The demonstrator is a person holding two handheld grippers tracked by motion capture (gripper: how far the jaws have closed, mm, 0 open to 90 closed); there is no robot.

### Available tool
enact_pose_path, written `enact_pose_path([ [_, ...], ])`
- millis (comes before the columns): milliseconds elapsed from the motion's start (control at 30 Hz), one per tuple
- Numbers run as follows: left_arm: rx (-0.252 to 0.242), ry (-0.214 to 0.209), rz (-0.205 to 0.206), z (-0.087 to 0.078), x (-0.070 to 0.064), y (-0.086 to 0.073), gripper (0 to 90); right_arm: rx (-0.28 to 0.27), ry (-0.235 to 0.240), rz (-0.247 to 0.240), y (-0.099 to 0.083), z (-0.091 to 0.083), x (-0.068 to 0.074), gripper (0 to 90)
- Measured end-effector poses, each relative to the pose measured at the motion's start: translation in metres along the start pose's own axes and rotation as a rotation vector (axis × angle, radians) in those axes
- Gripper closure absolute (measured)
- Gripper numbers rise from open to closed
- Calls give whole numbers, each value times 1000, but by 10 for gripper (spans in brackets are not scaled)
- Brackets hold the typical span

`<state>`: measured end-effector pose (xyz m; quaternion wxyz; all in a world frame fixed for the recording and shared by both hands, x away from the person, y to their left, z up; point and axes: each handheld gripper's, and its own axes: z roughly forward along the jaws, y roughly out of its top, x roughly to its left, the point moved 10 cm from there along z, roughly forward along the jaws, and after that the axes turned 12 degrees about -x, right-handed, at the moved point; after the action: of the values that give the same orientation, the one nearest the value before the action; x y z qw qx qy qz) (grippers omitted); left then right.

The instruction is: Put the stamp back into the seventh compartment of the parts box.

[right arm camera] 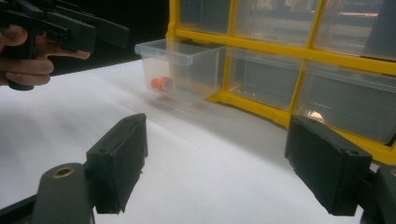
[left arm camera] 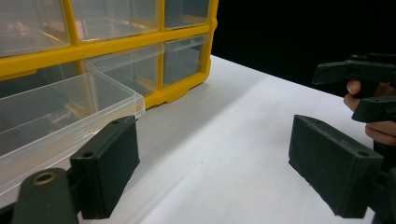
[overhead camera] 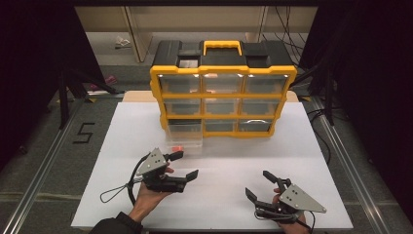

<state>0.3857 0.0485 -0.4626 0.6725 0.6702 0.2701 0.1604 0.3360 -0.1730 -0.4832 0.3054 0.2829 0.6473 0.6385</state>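
A clear drawer (overhead camera: 185, 142) stands pulled out at the lower left of the yellow organizer (overhead camera: 223, 100), centre frame, a small orange piece (overhead camera: 177, 147) inside. Light, slick, thin-walled plastic (best taken by its front lip). Left gripper (overhead camera: 185, 165) and right gripper (overhead camera: 260, 184) wait wide open, nothing between.

Illumination comes from overhead and falls mainly on the white table (overhead camera: 219, 204), which reads bright and evenly lit; the surroundings beyond it drop to near black. Glare spots sit on the top row of the organizer (overhead camera: 223, 100), well ahead of both grippers. Shadows under the left gripper (overhead camera: 184, 165) and right gripper (overhead camera: 259, 184) are soft and short. In both gripper views the near jaws are slightly soft, and the pulled-out clear drawer (right arm camera: 180, 70) shows mild blur with a faint reflection below it. All pictures are low in resolution and grainy.
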Motion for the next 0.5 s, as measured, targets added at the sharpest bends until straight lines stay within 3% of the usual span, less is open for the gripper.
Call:
enact_pose_path([
  [500, -11, 8, 23, -12, -1, -9, 157, -1, 0, 7, 0, 0, 0, 218],
])
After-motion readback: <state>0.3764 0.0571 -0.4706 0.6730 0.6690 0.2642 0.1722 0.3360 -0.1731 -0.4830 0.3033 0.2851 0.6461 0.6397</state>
